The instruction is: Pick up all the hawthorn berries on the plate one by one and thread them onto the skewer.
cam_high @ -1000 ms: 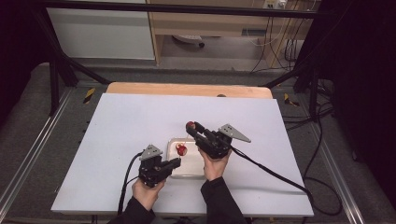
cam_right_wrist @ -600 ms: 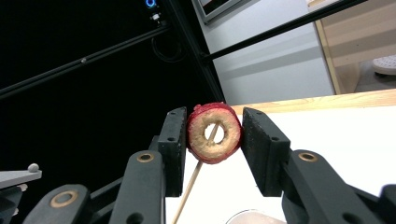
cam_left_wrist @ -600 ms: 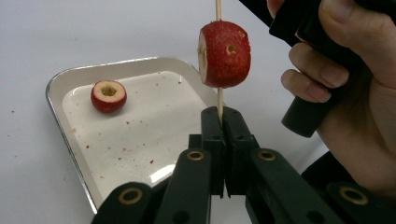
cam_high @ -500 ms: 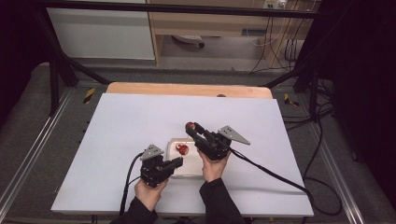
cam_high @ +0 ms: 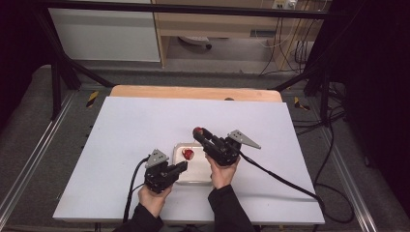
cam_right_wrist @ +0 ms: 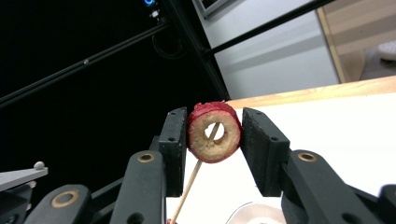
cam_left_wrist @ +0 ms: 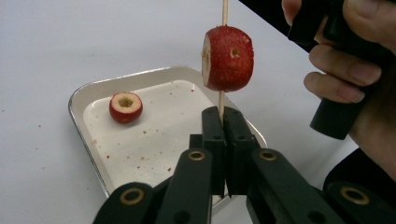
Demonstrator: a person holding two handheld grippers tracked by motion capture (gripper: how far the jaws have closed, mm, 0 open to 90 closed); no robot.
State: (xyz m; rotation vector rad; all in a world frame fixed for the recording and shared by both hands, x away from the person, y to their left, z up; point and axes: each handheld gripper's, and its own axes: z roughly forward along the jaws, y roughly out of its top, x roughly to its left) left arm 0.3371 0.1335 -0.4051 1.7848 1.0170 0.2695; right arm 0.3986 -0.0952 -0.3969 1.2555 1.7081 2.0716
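A white table (cam_high: 121,145) fills the middle of the high view, with a person's two forearms coming in from the bottom edge. At the left, the left gripper (cam_high: 180,166) rests at the near left corner of a shallow metal tray (cam_high: 196,178). In the left gripper view its jaws are closed tight on the lower end of a thin wooden skewer (cam_left_wrist: 221,103), which stands upright above the tray. One cored red fruit (cam_left_wrist: 125,107) lies inside the tray, toward its far left side. To the right, the right gripper (cam_high: 199,133) hovers over the tray's far right corner, its jaws clamped on a second cored red fruit (cam_right_wrist: 214,131). The skewer passes through the hole in this second fruit, which sits partway up the stick.
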